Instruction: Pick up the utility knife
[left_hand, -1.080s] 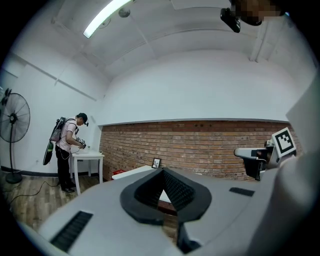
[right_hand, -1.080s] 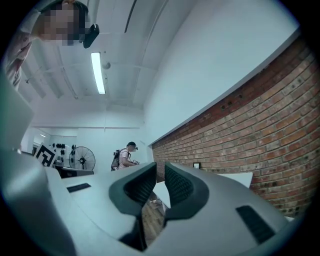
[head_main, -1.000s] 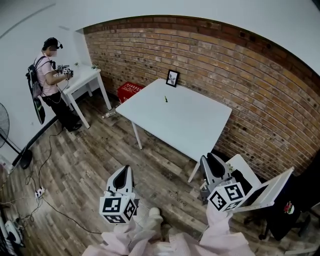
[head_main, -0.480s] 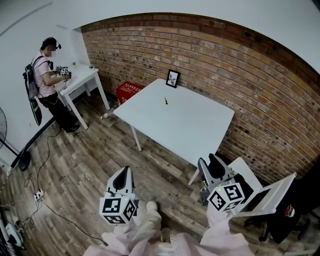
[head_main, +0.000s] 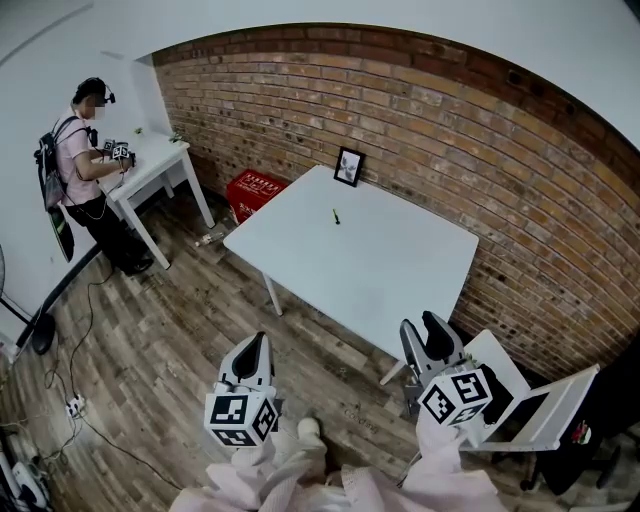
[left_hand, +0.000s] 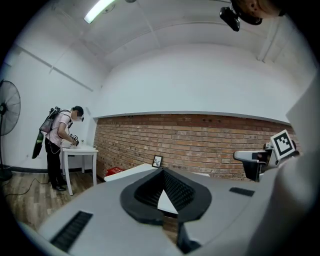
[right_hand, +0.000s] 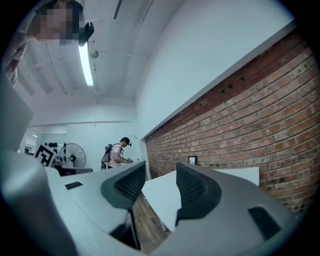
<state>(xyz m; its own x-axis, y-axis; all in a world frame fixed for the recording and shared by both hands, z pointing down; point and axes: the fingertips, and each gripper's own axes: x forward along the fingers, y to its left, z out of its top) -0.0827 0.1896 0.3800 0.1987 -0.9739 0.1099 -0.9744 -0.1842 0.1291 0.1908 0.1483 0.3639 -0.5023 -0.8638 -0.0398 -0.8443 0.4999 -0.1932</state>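
The utility knife (head_main: 336, 216) is a small dark thing lying on the white table (head_main: 400, 270), towards its far side and in front of a small picture frame (head_main: 348, 166). Both grippers hover over the wooden floor, short of the table's near edge and far from the knife. My left gripper (head_main: 252, 348) is shut with nothing in it; in the left gripper view its tips (left_hand: 162, 171) meet. My right gripper (head_main: 431, 335) is open and its jaws are opening wider; in the right gripper view (right_hand: 159, 176) only the table (right_hand: 160, 197) shows between them.
A person (head_main: 78, 150) works at a small white table (head_main: 150, 165) at the far left. A red crate (head_main: 254, 189) stands by the brick wall (head_main: 480, 160). A white folding chair (head_main: 535, 400) is close at my right. Cables and a power strip (head_main: 70, 405) lie on the floor.
Both grippers and the head camera have moved forward towards the white table. The right gripper's jaws have spread wider apart. The left gripper stays shut.
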